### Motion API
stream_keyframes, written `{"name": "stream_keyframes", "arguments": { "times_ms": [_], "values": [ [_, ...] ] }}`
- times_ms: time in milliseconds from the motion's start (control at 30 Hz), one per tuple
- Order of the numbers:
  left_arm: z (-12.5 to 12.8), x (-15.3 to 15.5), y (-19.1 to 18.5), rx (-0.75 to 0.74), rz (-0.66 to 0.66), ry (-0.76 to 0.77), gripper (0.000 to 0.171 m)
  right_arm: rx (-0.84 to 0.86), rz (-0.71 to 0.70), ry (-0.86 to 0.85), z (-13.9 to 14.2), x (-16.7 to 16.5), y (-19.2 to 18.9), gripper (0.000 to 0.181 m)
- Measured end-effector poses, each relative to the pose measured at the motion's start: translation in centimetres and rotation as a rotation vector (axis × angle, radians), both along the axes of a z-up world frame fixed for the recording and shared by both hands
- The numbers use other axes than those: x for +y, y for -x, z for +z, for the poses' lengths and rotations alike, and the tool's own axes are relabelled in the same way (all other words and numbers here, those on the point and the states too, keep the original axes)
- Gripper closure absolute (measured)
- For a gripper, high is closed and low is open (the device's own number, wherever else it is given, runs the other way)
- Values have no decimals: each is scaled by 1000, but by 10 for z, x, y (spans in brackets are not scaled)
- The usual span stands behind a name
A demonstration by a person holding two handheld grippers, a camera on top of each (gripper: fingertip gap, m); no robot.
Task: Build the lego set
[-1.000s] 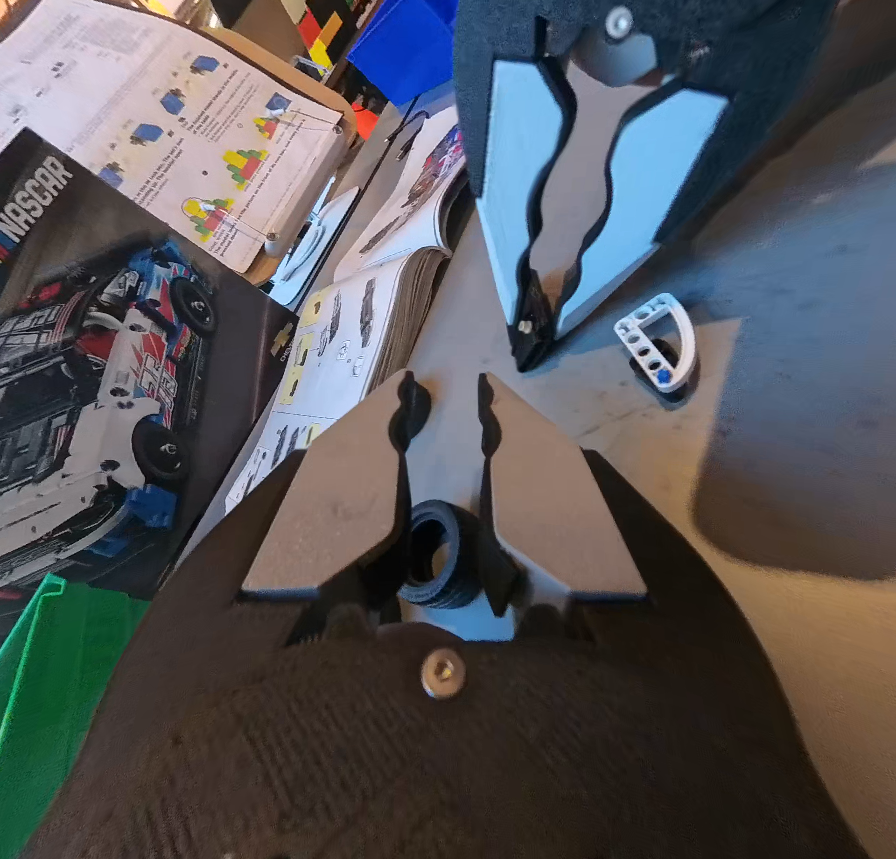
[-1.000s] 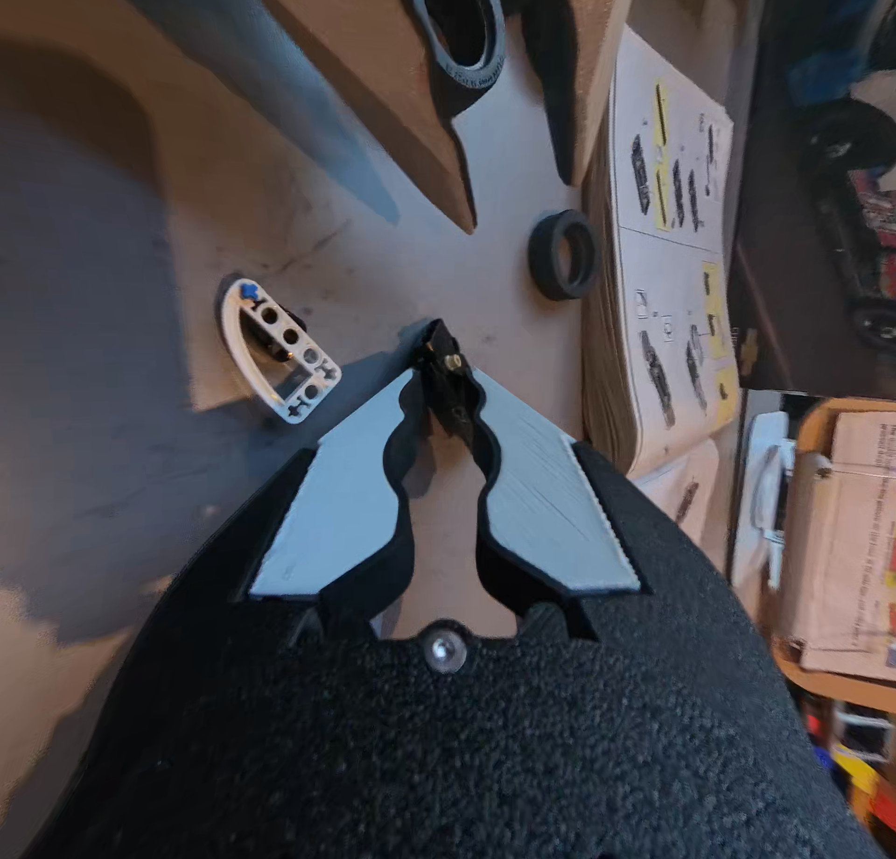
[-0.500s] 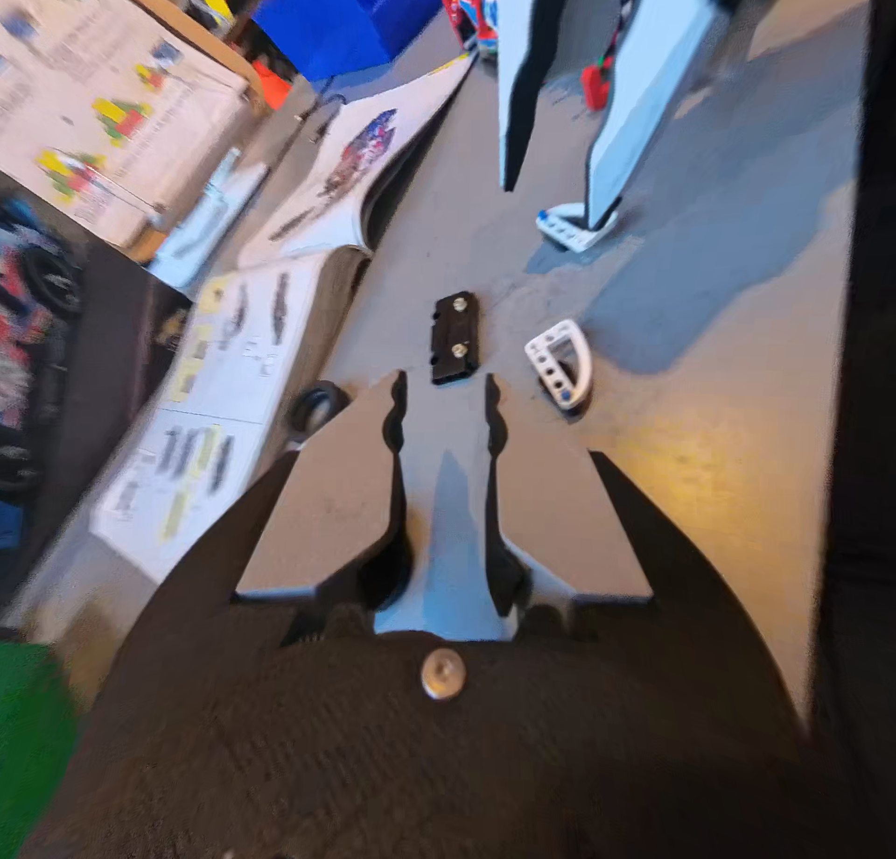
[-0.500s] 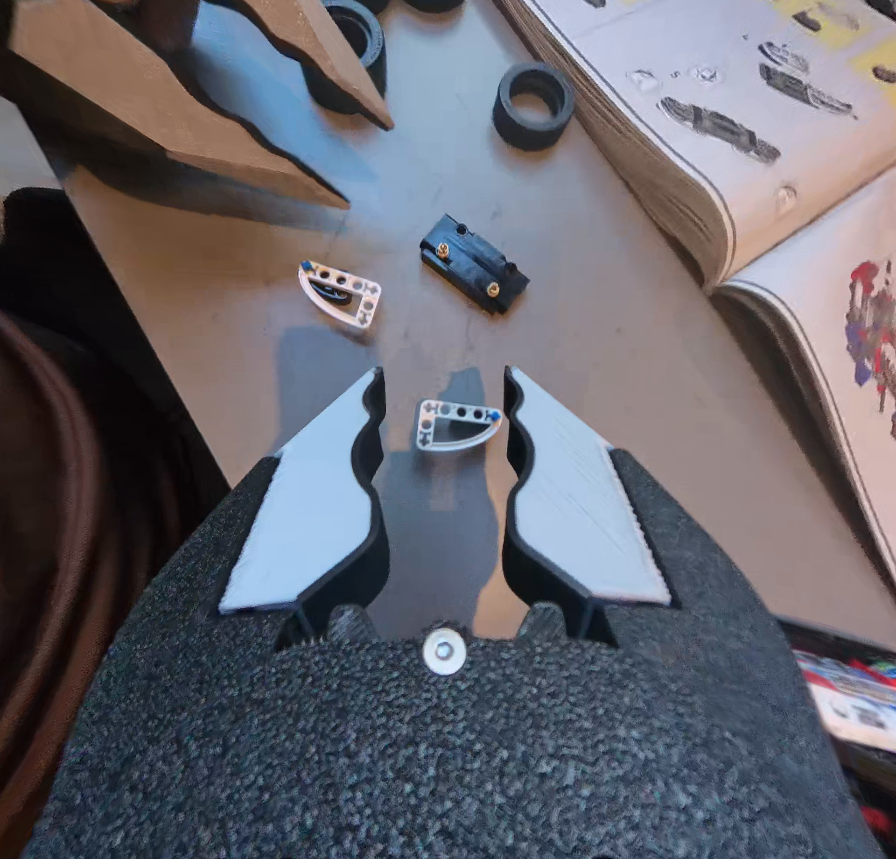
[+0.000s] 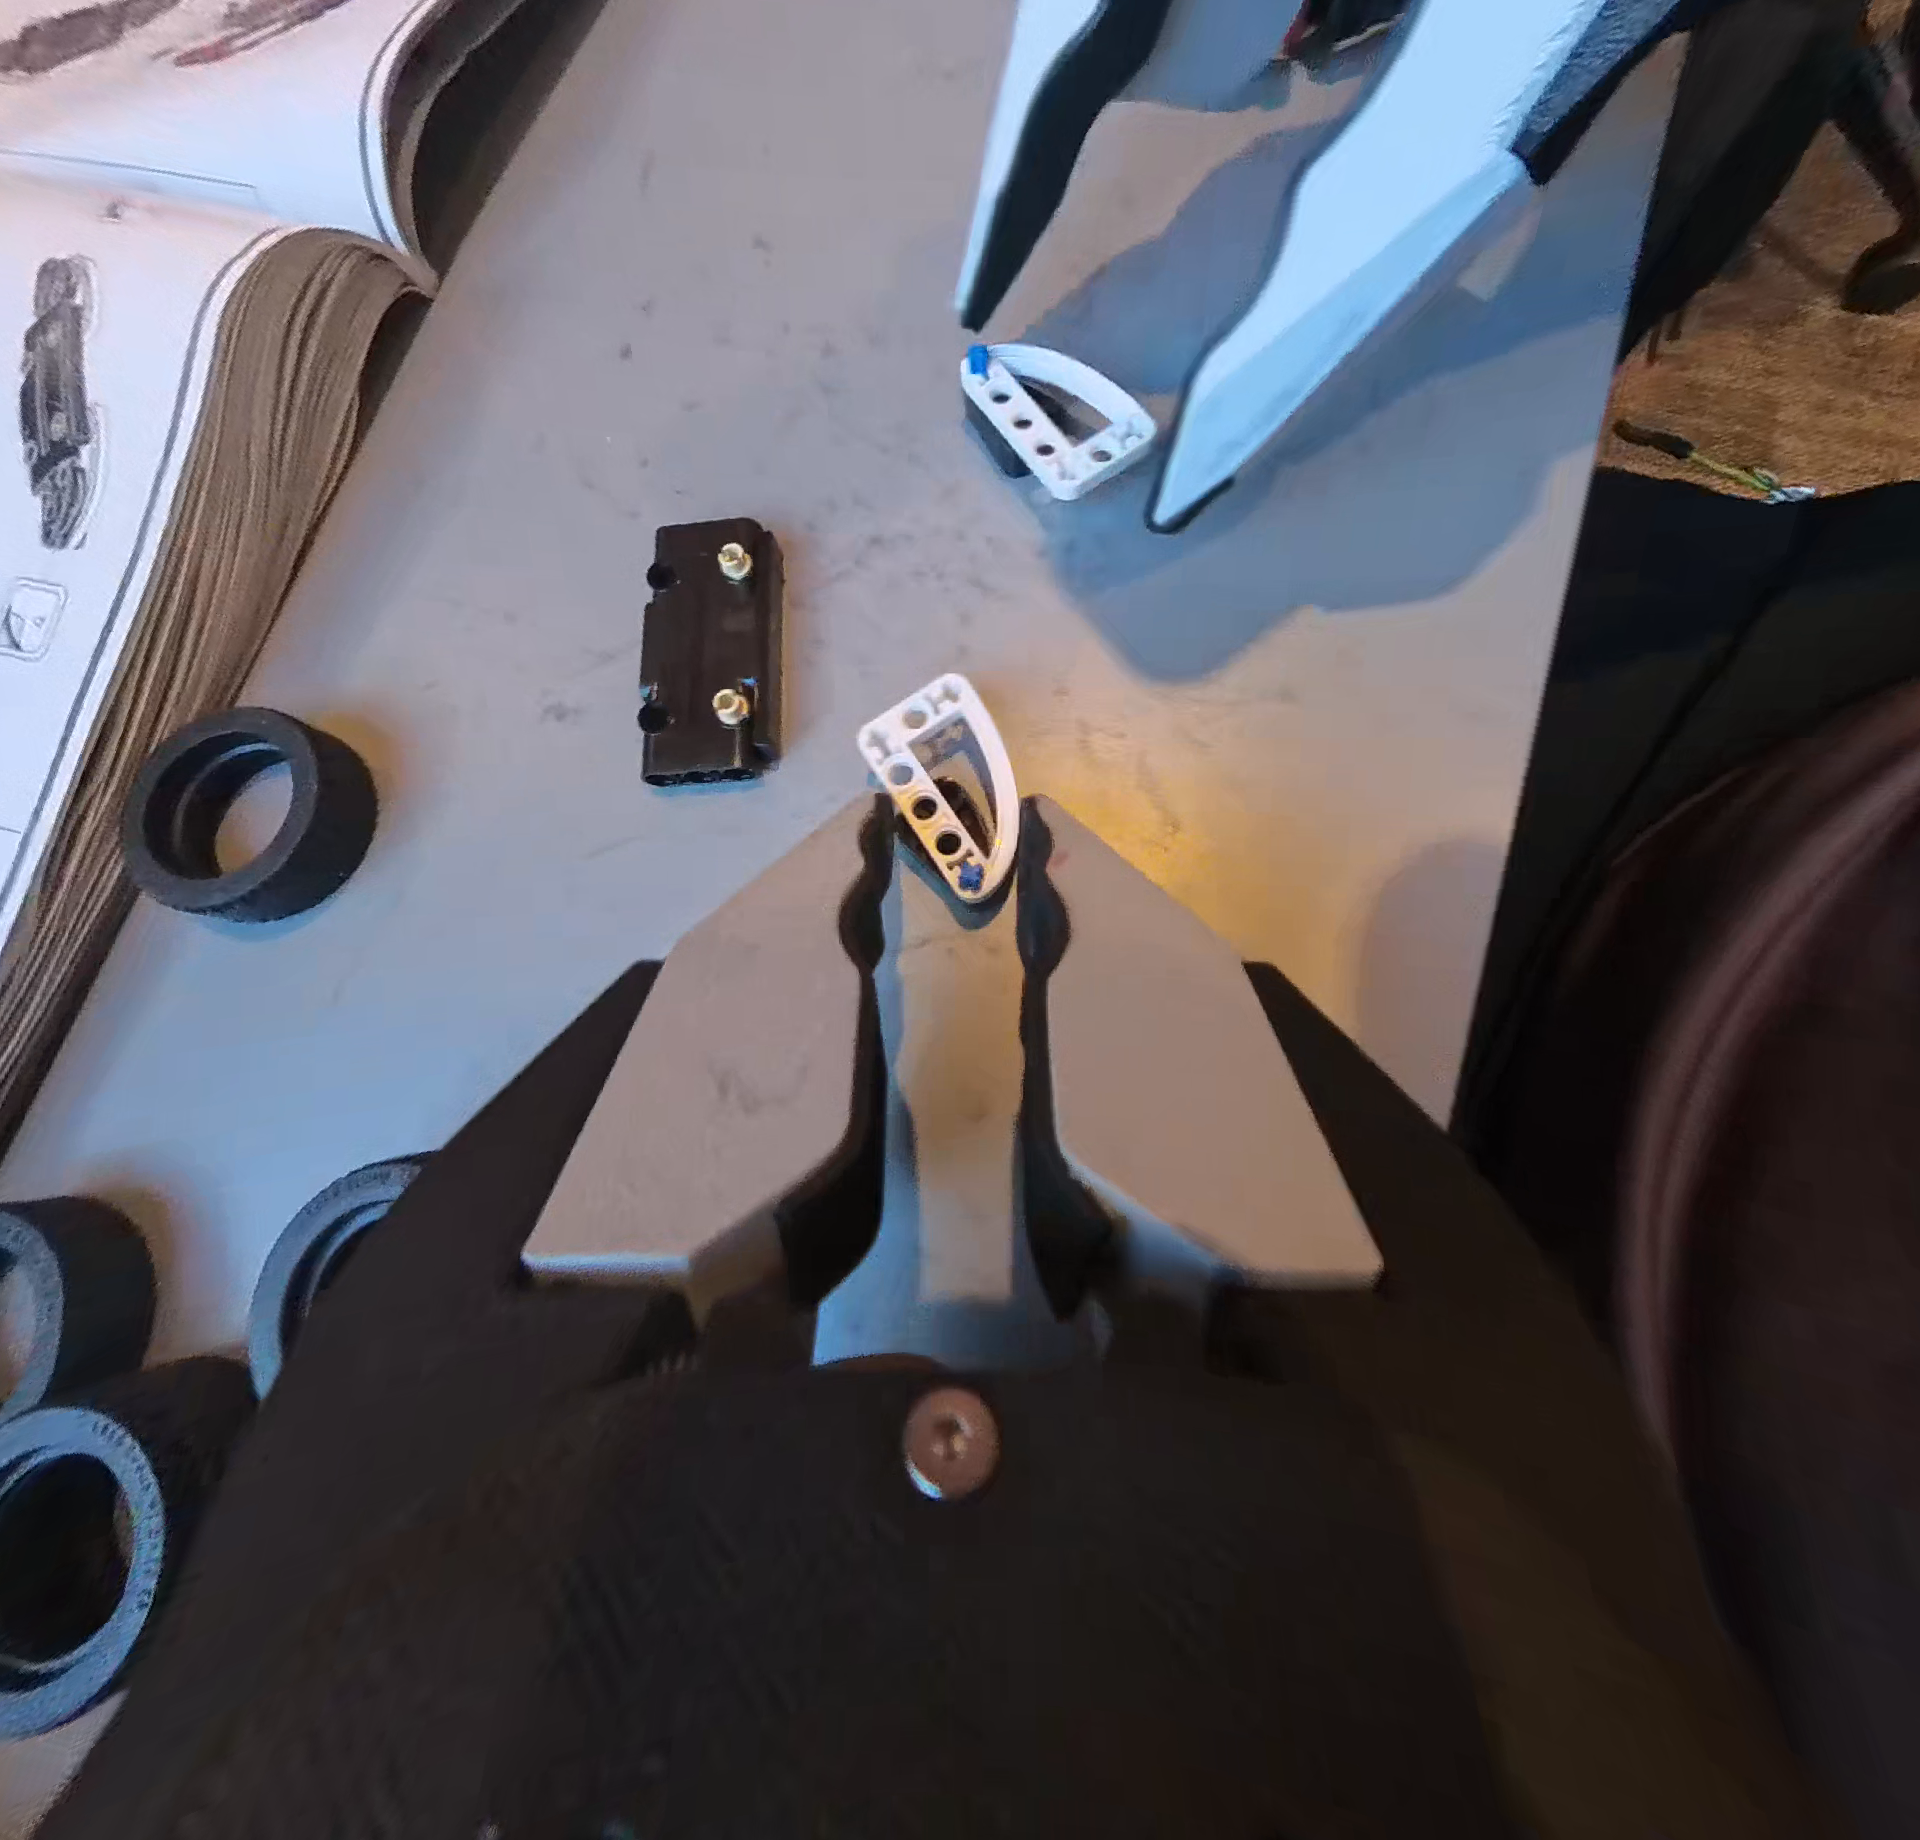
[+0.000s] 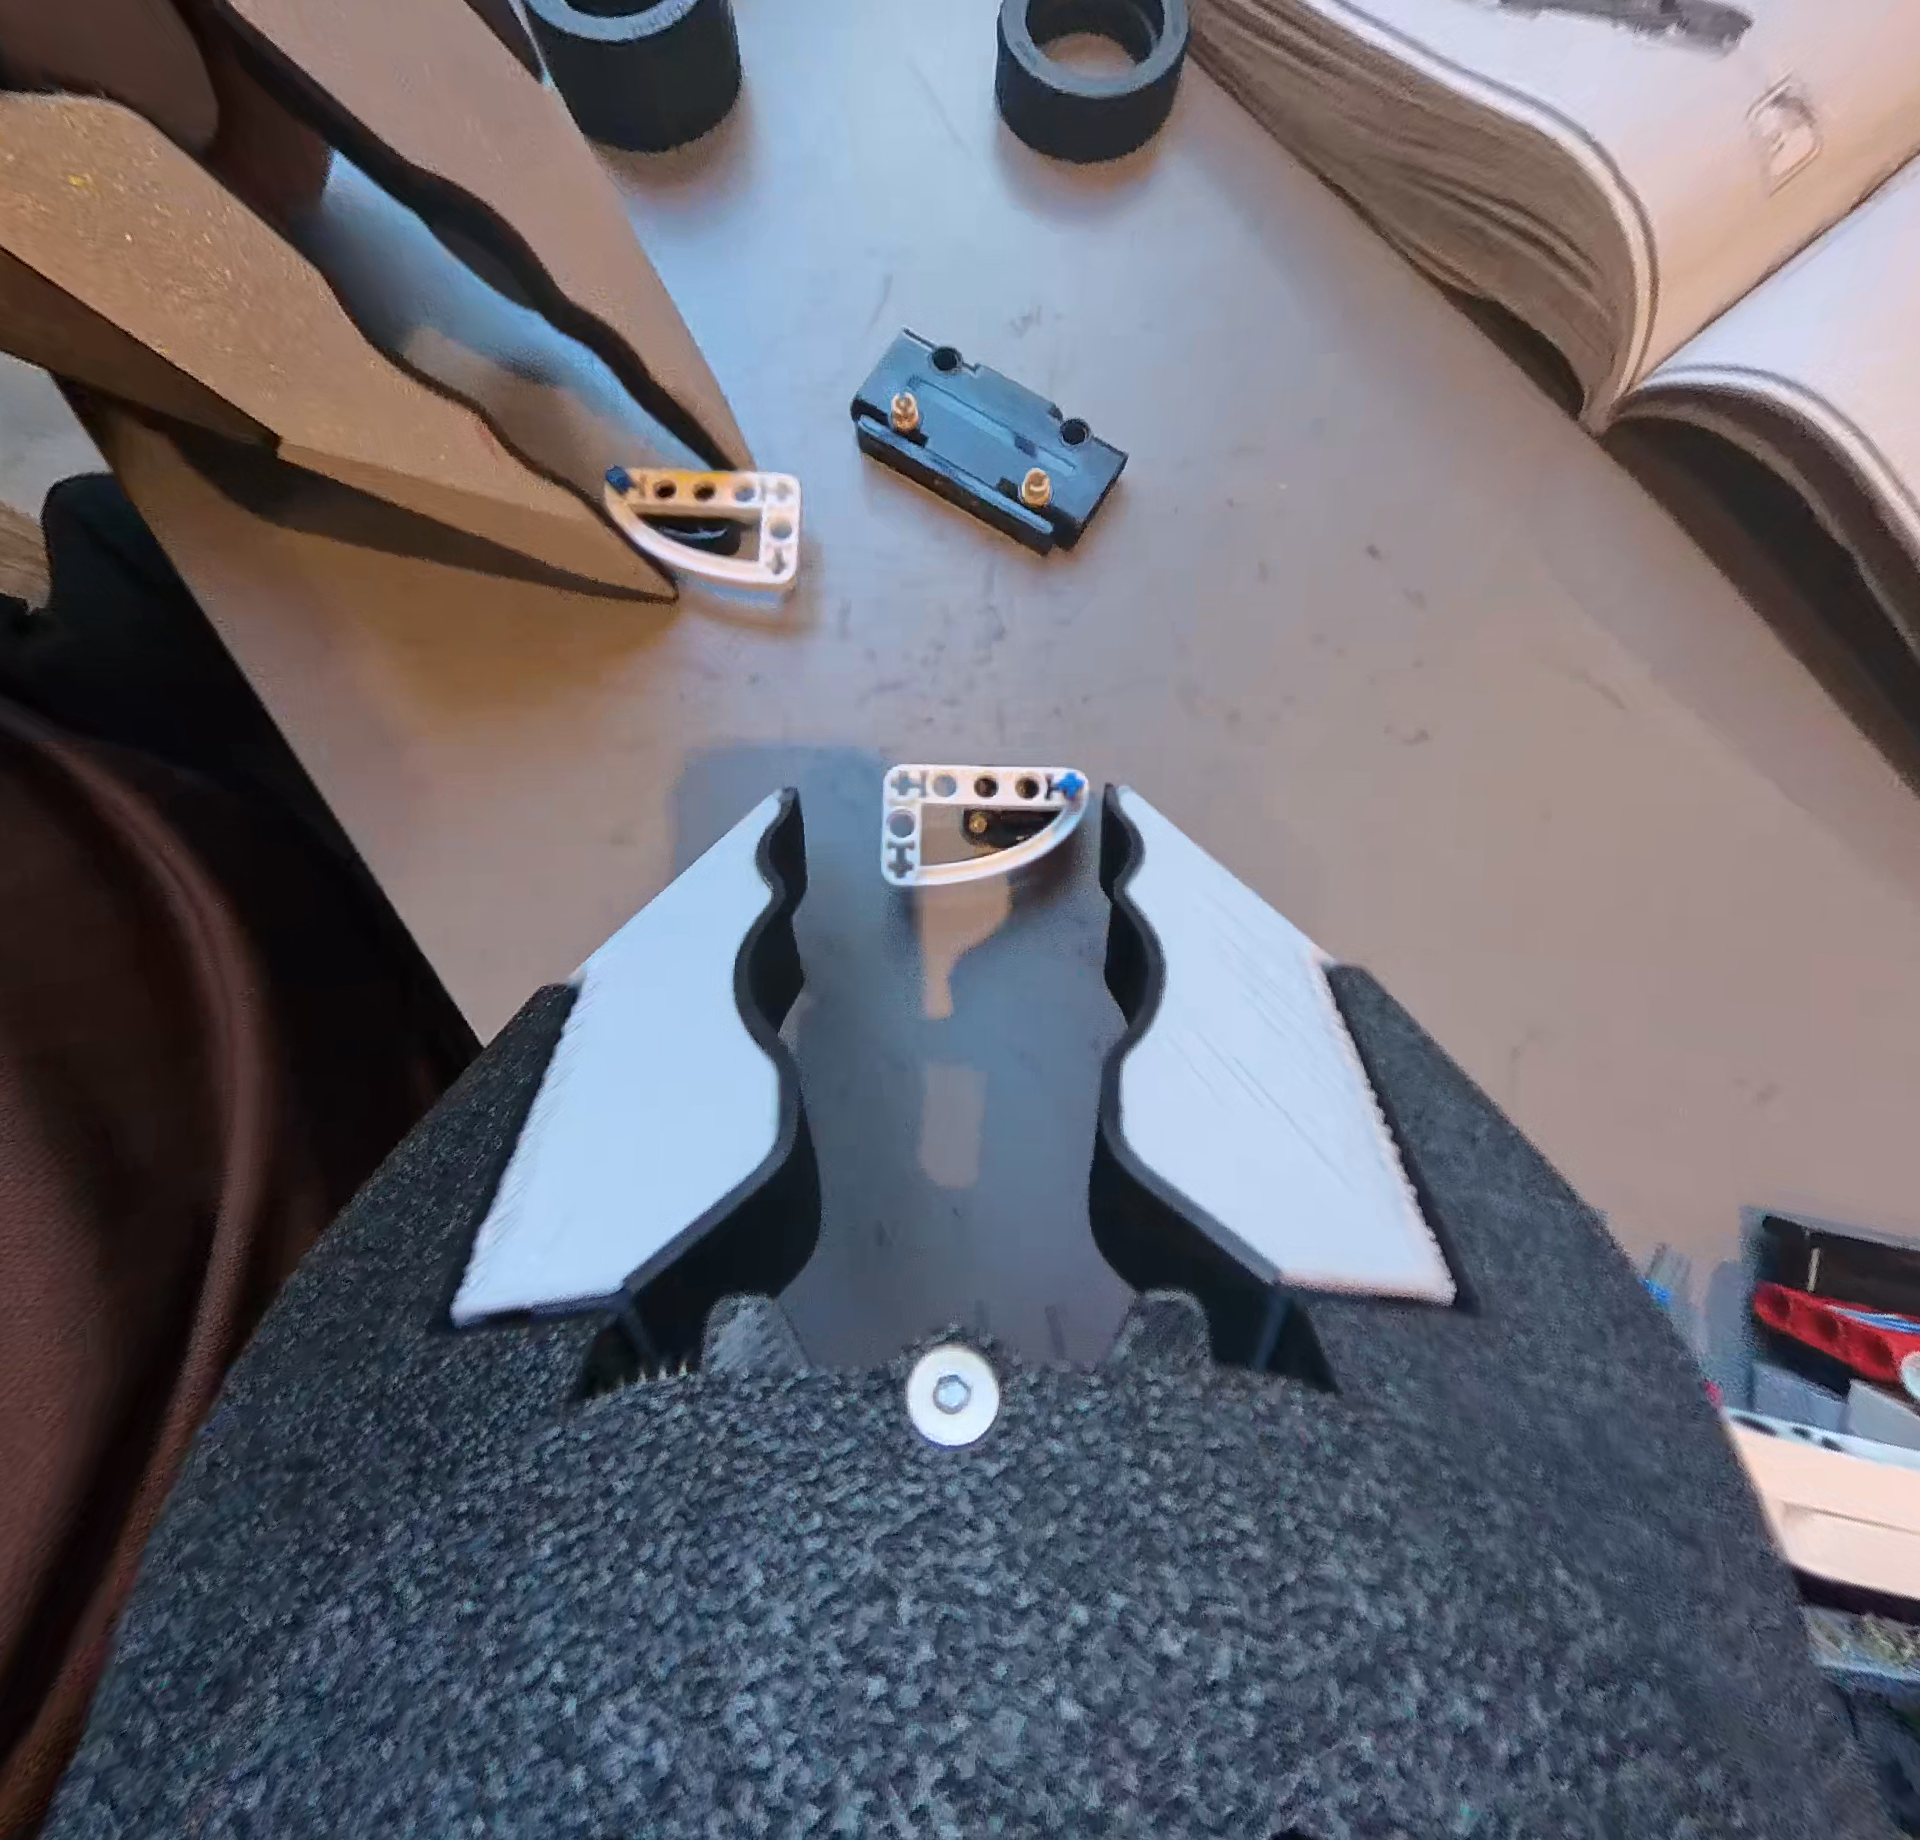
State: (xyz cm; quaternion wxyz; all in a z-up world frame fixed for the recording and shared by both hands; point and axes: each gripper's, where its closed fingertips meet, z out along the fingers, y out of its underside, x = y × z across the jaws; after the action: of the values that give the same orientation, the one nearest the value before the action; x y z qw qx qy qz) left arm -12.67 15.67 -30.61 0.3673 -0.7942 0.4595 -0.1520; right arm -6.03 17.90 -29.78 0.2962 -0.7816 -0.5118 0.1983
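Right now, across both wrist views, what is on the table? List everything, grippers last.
white curved pieces: two, white with blue pins, one between each gripper's fingertips, second
black block: one, black with two brass pins, mid-table
tyres: at least four, black, near the booklet and table edge
instruction booklet: one, open, white pages, beside the tyres
table: one, grey
left gripper: one, tan pads, open
right gripper: one, pale pads, open
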Motion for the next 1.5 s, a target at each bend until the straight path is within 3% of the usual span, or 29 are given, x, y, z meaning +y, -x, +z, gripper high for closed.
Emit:
{"name": "stream_keyframes", "arguments": {
  "times_ms": [67,167,333,500,733,1133,1367,1500],
  "values": [
    [0,5,5,-7,45,11,150,-6,5,19,-3,-1,0,125],
    [0,11,21,-3,139,4,150,-44,23,33,-11,-1,1,141],
    [1,14,60,22,311,-30,150,-26,15,20,-11,6,8,142],
    [2,18,68,29,360,-46,143,-20,-45,-10,-10,20,11,141],
    [19,17,69,-26,366,-148,123,19,-80,-62,-8,12,8,131],
    [21,-5,68,-54,335,-146,124,96,-127,-36,-5,2,-1,129],
    [6,-6,61,-27,286,-23,124,121,-133,3,-6,5,-2,129],
    [16,4,59,-72,271,-75,133,150,-135,-1,-2,12,5,129]
  ]
}}
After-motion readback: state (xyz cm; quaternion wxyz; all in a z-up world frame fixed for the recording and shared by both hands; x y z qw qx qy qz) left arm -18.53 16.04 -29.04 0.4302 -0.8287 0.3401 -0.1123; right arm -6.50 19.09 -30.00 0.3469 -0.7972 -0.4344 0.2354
